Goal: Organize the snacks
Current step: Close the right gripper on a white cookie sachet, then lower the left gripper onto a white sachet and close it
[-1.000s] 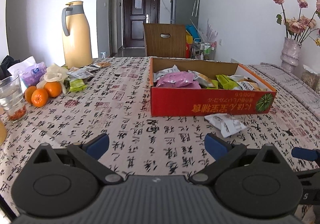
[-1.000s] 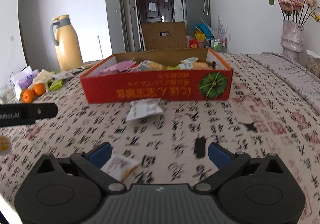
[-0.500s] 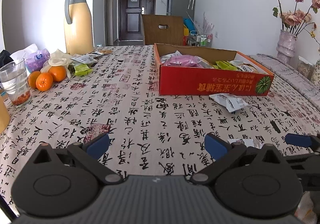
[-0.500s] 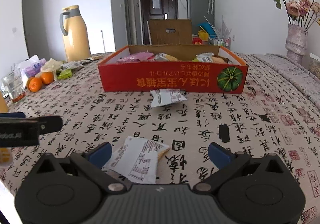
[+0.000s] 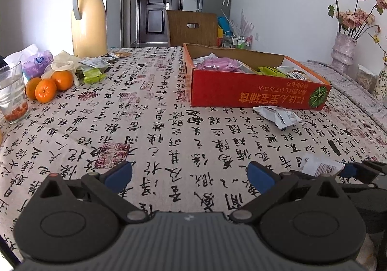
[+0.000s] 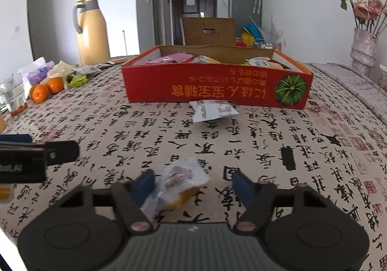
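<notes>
Crinkly snack packet [image 6: 180, 184] lies between the closing right hand-held gripper [image 6: 193, 182], seemingly not yet pinched.

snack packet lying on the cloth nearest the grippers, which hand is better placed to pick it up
Right. The snack packet already lies between the right gripper fingers, whose jaws have just been closing around it. The left gripper is open over bare tablecloth.
</notes>
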Available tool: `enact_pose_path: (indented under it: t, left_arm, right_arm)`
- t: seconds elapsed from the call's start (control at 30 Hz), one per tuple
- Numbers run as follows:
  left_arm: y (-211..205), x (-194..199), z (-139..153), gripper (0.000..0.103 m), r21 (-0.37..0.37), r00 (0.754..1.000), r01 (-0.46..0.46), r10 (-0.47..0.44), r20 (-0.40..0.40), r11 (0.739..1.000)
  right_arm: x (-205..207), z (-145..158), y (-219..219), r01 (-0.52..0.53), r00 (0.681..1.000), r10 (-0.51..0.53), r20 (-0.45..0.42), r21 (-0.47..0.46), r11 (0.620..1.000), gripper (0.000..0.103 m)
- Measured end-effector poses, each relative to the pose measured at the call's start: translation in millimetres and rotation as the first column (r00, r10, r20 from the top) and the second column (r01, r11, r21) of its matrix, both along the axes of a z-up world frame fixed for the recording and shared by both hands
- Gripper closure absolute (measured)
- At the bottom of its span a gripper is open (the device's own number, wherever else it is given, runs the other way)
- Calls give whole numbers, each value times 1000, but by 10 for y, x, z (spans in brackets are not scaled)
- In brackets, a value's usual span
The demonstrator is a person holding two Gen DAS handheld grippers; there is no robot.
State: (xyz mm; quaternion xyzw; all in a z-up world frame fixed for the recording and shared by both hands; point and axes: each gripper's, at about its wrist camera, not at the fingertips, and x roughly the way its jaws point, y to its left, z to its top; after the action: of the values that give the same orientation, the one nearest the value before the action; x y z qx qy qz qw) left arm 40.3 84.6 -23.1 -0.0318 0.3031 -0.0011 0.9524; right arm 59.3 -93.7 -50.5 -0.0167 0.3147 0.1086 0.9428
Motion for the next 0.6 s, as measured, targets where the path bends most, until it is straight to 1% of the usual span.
enact_pose_path:
  t: [0.07,0.13,0.23,0.4,0.6]
  left_arm:
    - [-3,-7,5,0,-3,1000,1,-1,2,1000]
    - [-7,-12,11,0,-5,1000,0,0,4,1000]
    - [-22,-11,28,0,-5,1000,-1,1,6,1000]
    - [-108,27,81,0,0,1000,2,-2,8,1000]
    - [-314,154,154,0,13,1000,18,-18,8,1000]
  right_arm:
    - [-33,6,12,-22,1000,22,10,5,1000,69]
    - [-51,9,22,-38,999,38,13,8,999,78]
    - [-65,22,-3,-49,999,49,17,26,998,85]
    - [-54,109,-148,-38,998,35,46,74,997,86]
    - [25,202,-415,-2,996,-8,84,122,993,86]
